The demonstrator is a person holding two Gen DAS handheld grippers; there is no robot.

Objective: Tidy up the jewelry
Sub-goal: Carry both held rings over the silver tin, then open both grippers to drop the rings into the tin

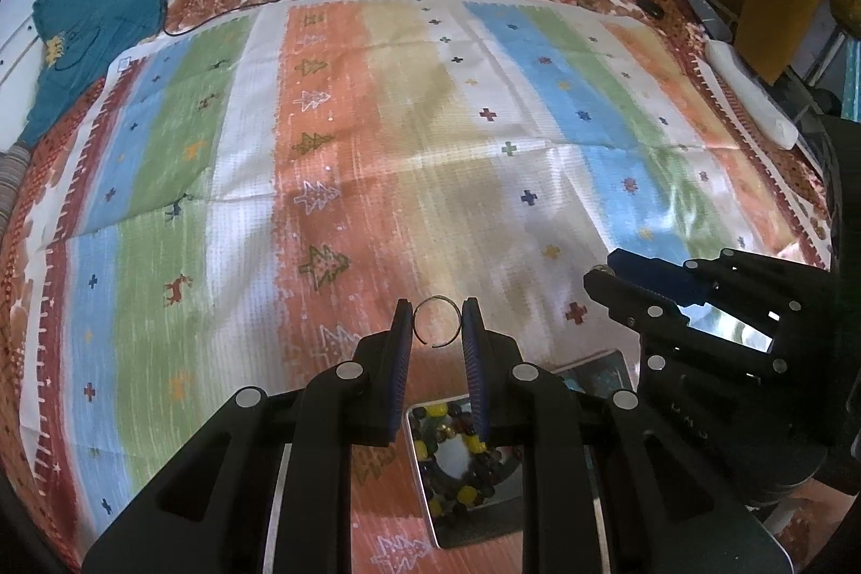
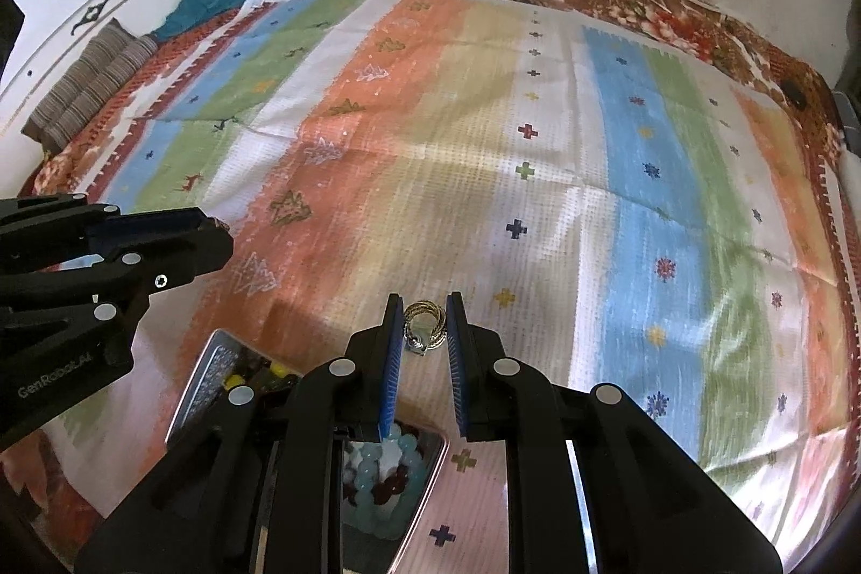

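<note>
"GenRobot.AI" in pale letters on the black body of the left gripper (image 2: 218,232), right wrist view. No other legible text.

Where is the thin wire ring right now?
The thin wire ring is pinched between the left gripper's blue pads, low in the middle of the left wrist view, just above the metal tray of colourful beads.

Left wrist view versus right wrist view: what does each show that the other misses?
Only the left wrist view shows the thin open wire ring held in the left hand-held gripper and a white bar at the bed's edge. Only the right wrist view shows the coiled gold rings in the right hand-held gripper and a striped pillow. Both show the striped cloth and a teal garment.
</note>
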